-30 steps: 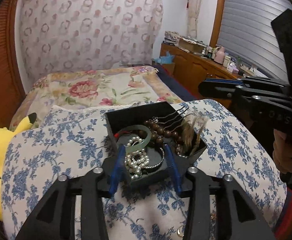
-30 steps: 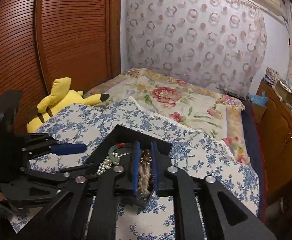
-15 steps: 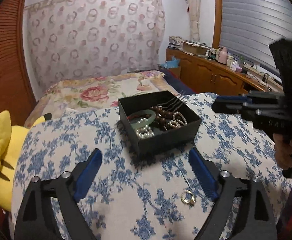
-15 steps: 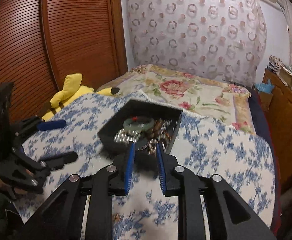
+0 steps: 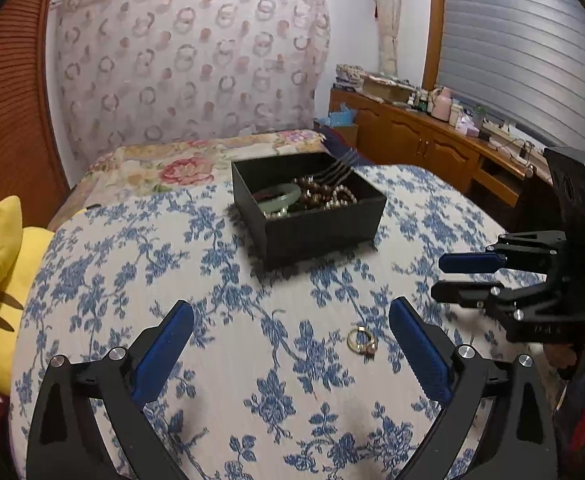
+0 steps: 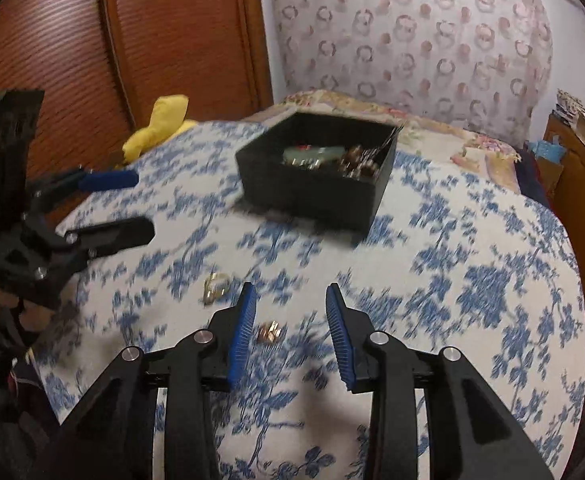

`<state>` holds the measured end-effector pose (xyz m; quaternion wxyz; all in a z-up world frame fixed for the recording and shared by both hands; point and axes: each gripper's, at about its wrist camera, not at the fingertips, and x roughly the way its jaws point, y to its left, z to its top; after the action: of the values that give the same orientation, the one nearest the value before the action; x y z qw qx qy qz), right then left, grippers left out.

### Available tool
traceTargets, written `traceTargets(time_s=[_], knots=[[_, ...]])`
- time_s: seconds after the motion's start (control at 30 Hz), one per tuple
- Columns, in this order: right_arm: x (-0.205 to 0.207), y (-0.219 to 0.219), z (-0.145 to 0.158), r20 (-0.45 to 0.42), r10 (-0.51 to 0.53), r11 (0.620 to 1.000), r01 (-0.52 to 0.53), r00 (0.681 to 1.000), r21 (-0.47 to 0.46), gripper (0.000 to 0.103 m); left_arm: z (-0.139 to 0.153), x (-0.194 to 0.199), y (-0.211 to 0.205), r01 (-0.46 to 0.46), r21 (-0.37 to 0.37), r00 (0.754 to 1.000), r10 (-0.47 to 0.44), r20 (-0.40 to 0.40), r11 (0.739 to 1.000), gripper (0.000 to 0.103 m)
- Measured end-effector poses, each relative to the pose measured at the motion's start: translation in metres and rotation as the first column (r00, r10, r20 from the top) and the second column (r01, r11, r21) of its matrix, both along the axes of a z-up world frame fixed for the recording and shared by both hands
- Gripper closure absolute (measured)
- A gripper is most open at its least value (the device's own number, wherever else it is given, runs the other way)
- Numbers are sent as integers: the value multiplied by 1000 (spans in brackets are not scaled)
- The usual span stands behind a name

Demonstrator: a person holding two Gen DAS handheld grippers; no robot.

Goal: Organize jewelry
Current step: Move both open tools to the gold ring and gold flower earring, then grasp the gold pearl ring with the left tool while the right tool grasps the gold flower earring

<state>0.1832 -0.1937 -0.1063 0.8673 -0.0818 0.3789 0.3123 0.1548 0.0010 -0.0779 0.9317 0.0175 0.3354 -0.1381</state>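
Observation:
A black open box (image 5: 316, 222) holds a green bangle (image 5: 278, 197), brown beads, pearls and dark hair forks; it also shows in the right wrist view (image 6: 312, 184). A gold ring (image 5: 361, 341) lies on the blue-flowered cloth (image 5: 232, 352) between my left gripper's fingertips, nearer the right one. My left gripper (image 5: 290, 314) is wide open and empty. In the right wrist view that ring (image 6: 215, 286) lies left of my right gripper (image 6: 290, 298), which is open and empty, with a small gold piece (image 6: 269, 331) on the cloth between its fingers. Each gripper shows in the other's view, the right one (image 5: 452, 276) and the left one (image 6: 132, 204).
A yellow plush toy (image 5: 2, 276) lies at the cloth's left edge. A flowered bed (image 5: 196, 156) lies behind the box. A wooden sideboard (image 5: 432, 144) with clutter stands at the right, a wooden louvred door (image 6: 92, 40) at the left.
Both grippers have pulled back from the box toward the near side of the cloth. My left gripper opened wide and my right gripper opened. The ring and the gold piece have come into view.

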Motion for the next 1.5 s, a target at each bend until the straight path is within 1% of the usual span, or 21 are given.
traceTargets(time_s=[0.13,0.23,0.43,0.47,0.5,0.53,0.57,0.67,0.97,1.0,1.13,1.17,1.2,1.23,1.3,1.4,1.47,1.5], knots=[[-4,10,-15,-35,29,998,-30,999,-46,64,-9,-2,-2,8,12,1000,-8,-27,1000,8],[-8,18,-21,-32,44,995,-47,999,-90,64,-13,-3,-3,3,20,999,-2,-38,1000,8],[-6,24,-25,-16,42,990,-43,999,-133,65,-16,-5,-1,-4,15,999,5,-48,1000,8],[-7,24,-25,-16,45,990,-46,999,-133,70,-17,-5,-1,-3,16,999,4,-50,1000,8],[-7,25,-26,-14,49,990,-50,999,-133,80,-18,-5,-2,-2,18,999,3,-52,1000,8],[-7,25,-25,-11,56,989,-57,998,-136,84,-19,-5,-2,-2,24,998,3,-56,1000,8],[-7,26,-25,-9,61,988,-62,998,-139,86,-19,-5,-3,-1,28,998,3,-60,1000,8],[-10,26,-24,-6,77,987,-77,997,-143,87,-23,-3,-7,17,29,996,-14,-83,999,8],[-8,2,-16,4,23,995,-23,1000,-98,87,-28,5,-34,94,40,989,-88,-120,995,9],[-7,-1,-14,7,15,996,-14,1000,-90,87,-28,5,-37,99,42,988,-94,-121,994,13],[-5,-10,-8,14,-4,997,5,1000,-74,86,-32,9,-49,128,70,982,-117,-149,989,35],[-5,-11,-8,15,-6,997,7,1000,-72,86,-33,10,-52,135,73,980,-123,-155,988,38],[-5,-12,-7,17,-8,997,9,1000,-71,86,-34,11,-54,145,74,978,-132,-163,987,46],[-5,-13,-7,18,-9,998,10,1000,-70,86,-36,11,-57,160,74,974,-145,-177,984,57],[-5,-13,-6,18,-9,998,10,1000,-69,86,-40,13,-60,163,87,970,-144,-196,983,66],[-5,-13,-6,17,-8,998,9,1000,-69,86,-42,11,-62,164,107,972,-142,-186,981,68],[-5,-13,-6,17,-7,998,8,1000,-69,86,-42,11,-63,164,112,973,-142,-183,980,74],[-5,-13,-6,17,-7,998,9,1000,-69,86,-42,11,-62,167,109,972,-145,-183,980,83]])
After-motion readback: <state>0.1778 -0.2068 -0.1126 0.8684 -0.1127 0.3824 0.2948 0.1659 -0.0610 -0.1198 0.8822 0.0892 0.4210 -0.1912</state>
